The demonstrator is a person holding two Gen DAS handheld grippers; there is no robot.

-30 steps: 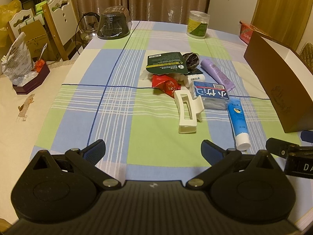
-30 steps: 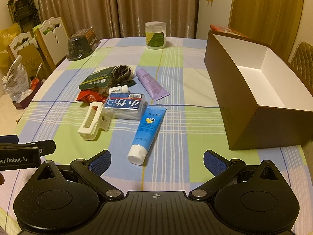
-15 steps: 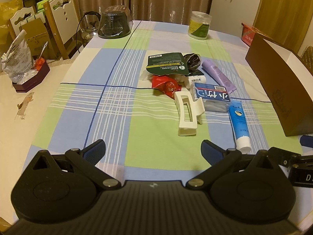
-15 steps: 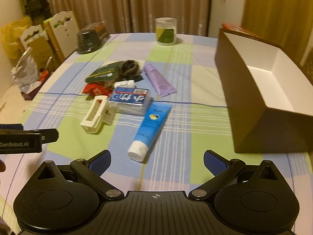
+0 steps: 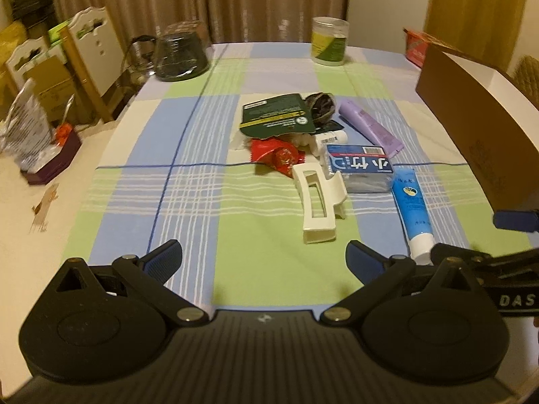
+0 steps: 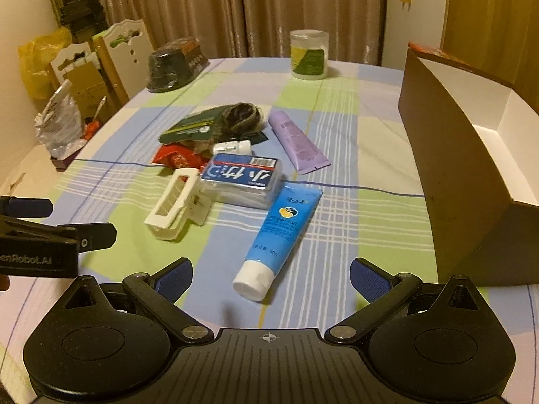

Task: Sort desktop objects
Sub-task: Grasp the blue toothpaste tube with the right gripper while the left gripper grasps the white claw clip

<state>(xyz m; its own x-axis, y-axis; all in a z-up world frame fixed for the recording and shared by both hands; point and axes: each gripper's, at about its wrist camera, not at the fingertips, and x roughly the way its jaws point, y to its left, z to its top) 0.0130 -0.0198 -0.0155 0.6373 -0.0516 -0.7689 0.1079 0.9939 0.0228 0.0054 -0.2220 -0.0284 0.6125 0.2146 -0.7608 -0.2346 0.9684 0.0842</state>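
Note:
A pile of small items lies mid-table: a white hair claw (image 5: 320, 202) (image 6: 175, 202), a blue tissue pack (image 5: 360, 168) (image 6: 242, 178), a blue tube (image 5: 412, 208) (image 6: 279, 232), a purple tube (image 5: 370, 126) (image 6: 298, 141), a red wrapper (image 5: 276, 153), a dark green packet (image 5: 276, 114) (image 6: 192, 124) and a small white bottle (image 6: 232, 148). My left gripper (image 5: 262, 257) is open and empty, short of the claw. My right gripper (image 6: 269, 274) is open and empty, with the blue tube's cap between its fingers' line.
An open brown box (image 6: 471, 155) (image 5: 471, 124) with a white inside stands at the right. A jar (image 6: 310, 55) and a dark covered container (image 5: 180, 54) stand at the far edge. Chairs (image 5: 91, 54) and clutter are left of the table.
Both grippers have moved forward a little toward the pile; the right one has dropped closer to the blue tube. Nothing on the table has moved.

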